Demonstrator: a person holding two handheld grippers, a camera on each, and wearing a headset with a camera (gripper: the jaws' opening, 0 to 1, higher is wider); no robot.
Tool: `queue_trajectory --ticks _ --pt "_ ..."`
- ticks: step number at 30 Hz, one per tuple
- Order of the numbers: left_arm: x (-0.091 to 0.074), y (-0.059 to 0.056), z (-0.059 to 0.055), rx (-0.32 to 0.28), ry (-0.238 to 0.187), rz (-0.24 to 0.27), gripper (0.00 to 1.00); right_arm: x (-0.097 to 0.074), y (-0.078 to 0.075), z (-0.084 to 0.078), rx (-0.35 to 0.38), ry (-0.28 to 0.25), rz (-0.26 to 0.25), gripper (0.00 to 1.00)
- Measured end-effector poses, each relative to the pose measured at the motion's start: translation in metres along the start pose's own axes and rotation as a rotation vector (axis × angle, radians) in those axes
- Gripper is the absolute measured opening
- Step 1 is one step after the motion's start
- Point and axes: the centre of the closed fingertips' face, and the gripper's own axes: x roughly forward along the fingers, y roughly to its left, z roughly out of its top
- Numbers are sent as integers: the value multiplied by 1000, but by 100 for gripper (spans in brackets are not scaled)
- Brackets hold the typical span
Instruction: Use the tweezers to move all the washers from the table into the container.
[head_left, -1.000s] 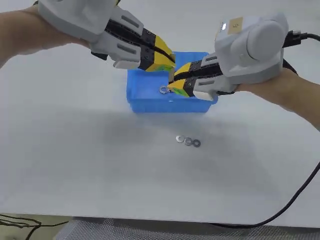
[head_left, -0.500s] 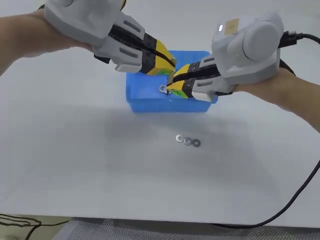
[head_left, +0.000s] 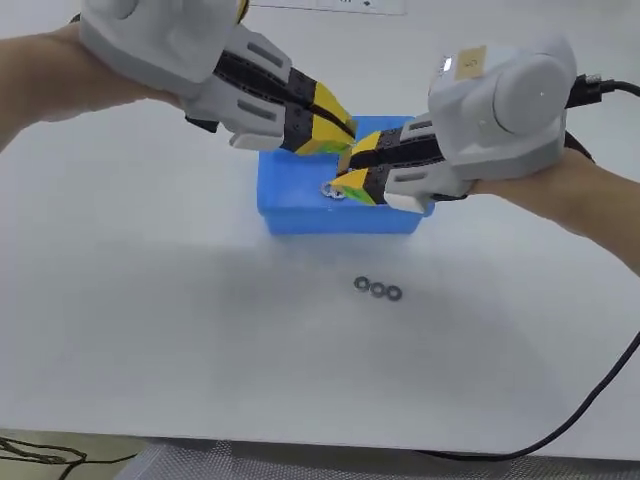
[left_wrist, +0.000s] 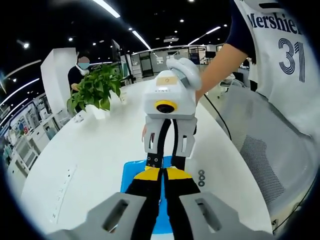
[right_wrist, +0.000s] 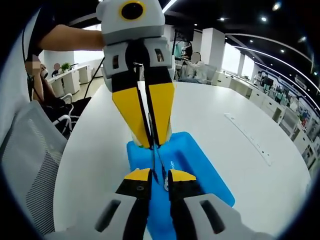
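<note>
A blue container (head_left: 340, 218) sits at the middle of the white table. Over it, my left gripper (head_left: 343, 127) reaches in from the upper left and my right gripper (head_left: 345, 180) from the right, tips almost meeting. Thin dark tweezers (right_wrist: 154, 160) run from the left gripper's yellow jaws down between the right gripper's jaws. Both grippers are shut on them. A silver washer (head_left: 333, 190) hangs at the tweezer tips just above the container's inside. Three washers (head_left: 377, 289) lie in a row on the table in front of the container.
A black cable (head_left: 590, 395) trails from the right gripper across the table's right side to the front edge. Behind the table, the left gripper view takes in a potted plant (left_wrist: 95, 90), with a mesh chair (left_wrist: 260, 150) to the right.
The head view has shifted a little. Both grippers, the tweezers and the washer stay over the container in nearly the same place.
</note>
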Motion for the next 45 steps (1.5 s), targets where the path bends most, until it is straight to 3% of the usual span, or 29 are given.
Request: queue_trajectory --ticks 6,10,22,35,41,45 --pt "-7 -15 24 36 -26 -8 5 -13 10 16 -27 -39 -3 14" --pt "-13 -28 34 36 -49 -12 5 -25 23 22 -35 -75 25 14" --pt "-11 -66 43 11 -72 -23 5 -39 59 13 -72 -73 67 15" --pt "3 -95 35 -38 -76 -60 5 -43 87 -8 -68 -54 130 15" --pt "11 -99 24 -64 -68 -65 5 -41 92 -20 -60 -37 146 15" --pt "16 -96 14 -88 -69 -47 5 -38 89 -28 -47 -25 139 15"
